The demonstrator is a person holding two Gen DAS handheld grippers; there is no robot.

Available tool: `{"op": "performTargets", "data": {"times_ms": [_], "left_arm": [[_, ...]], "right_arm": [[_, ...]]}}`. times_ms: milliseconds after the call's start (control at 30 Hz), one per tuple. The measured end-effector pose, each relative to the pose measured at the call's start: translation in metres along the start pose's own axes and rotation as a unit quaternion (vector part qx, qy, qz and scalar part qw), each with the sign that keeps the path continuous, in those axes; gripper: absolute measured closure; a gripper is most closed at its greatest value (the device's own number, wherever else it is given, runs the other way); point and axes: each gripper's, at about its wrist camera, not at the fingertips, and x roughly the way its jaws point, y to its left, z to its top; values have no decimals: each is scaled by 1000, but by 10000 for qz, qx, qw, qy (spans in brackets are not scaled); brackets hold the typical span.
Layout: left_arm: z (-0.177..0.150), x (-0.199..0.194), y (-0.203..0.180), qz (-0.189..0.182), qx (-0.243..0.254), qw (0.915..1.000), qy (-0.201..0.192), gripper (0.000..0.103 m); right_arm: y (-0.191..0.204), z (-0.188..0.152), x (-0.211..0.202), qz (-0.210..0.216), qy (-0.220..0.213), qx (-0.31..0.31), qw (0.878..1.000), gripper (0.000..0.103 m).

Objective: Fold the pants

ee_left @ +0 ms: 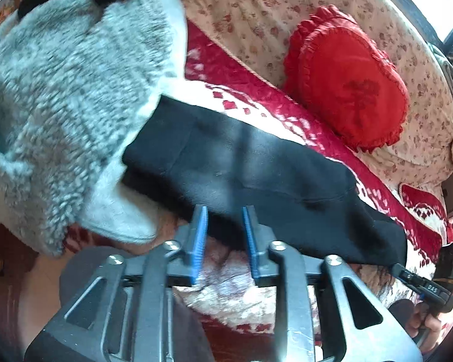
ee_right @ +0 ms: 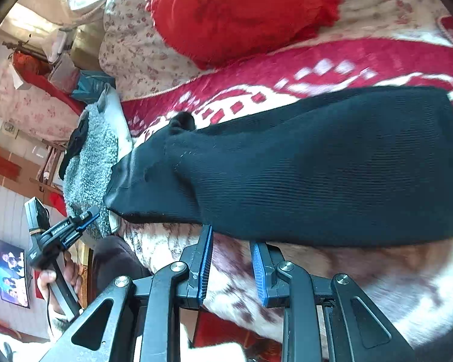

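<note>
Across the middle of both views, pants (ee_left: 256, 166): black, folded into a long band on the red-and-white blanket (ee_left: 256, 90).
Left gripper (ee_left: 225, 235): bottom centre of its own view, blue pads a little apart, nothing between them, tips just below the pants' near edge.
Right gripper (ee_right: 231, 259): bottom centre of its own view, narrowly parted, empty, just below the pants.
Upper left, left view: grey fleece garment (ee_left: 60, 90).
Upper right, left view: red heart cushion (ee_left: 347, 81).
</note>
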Motion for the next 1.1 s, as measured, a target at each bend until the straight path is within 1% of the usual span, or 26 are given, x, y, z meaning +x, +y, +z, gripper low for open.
{"op": "performTargets", "data": {"times_ms": [67,133,167,200,267,300,333,400,467,500,600,633,700,767,900,1033,1067,1100], "left_arm": [[1,3,-13,-53,163,9999,14,79],[1,11,-32,-174,332,9992,103,78],[0,19,-47,-261,494,9982,217,73],[-1,23,-55,-300,583,9975,271,71],[-6,39,-81,-368,849,9947,445,70],[-9,47,-94,-414,982,9929,537,70],[-9,53,-102,-439,1052,9917,589,70],[-15,69,-125,-438,1260,9880,773,70],[-19,77,-139,-474,1392,9856,830,70],[-21,83,-146,-436,1466,9846,850,70],[-24,93,-159,-355,1591,9827,881,70],[-25,95,-161,-340,1610,9823,892,70],[-26,96,-163,-335,1636,9818,900,70],[-27,95,-165,-332,1658,9815,895,70],[-27,94,-163,-340,1587,9824,922,70],[-29,95,-164,-303,1583,9826,919,70],[-30,95,-165,-290,1601,9824,917,70],[-31,94,-166,-277,1621,9821,919,70]], "right_arm": [[-5,3,-17,-157,-152,-73,9997,80],[-12,10,-34,-423,-379,-91,9983,80],[-18,16,-42,-582,-497,-48,9971,80],[-24,19,-49,-683,-574,-17,9960,80],[-34,29,-59,-1011,-777,-4,9918,79],[-39,36,-62,-1390,-881,-66,9863,77],[-43,41,-62,-1719,-910,-132,9808,77],[-51,54,-56,-2311,-809,-326,9690,76],[-62,62,-49,-2619,-665,-413,9619,76],[-66,65,-44,-2701,-564,-415,9603,76],[-79,68,-31,-2799,-290,-479,9584,76],[-83,67,-31,-2824,-293,-470,9577,76],[-90,67,-36,-2680,-410,-257,9622,76],[-94,67,-44,-2627,-508,-128,9635,76],[-93,63,-40,-2731,-500,-201,9605,72],[-93,63,-34,-2728,-531,-225,9603,72],[-94,63,-34,-2695,-547,-234,9611,72],[-93,63,-34,-2639,-561,-295,9625,83]]}}
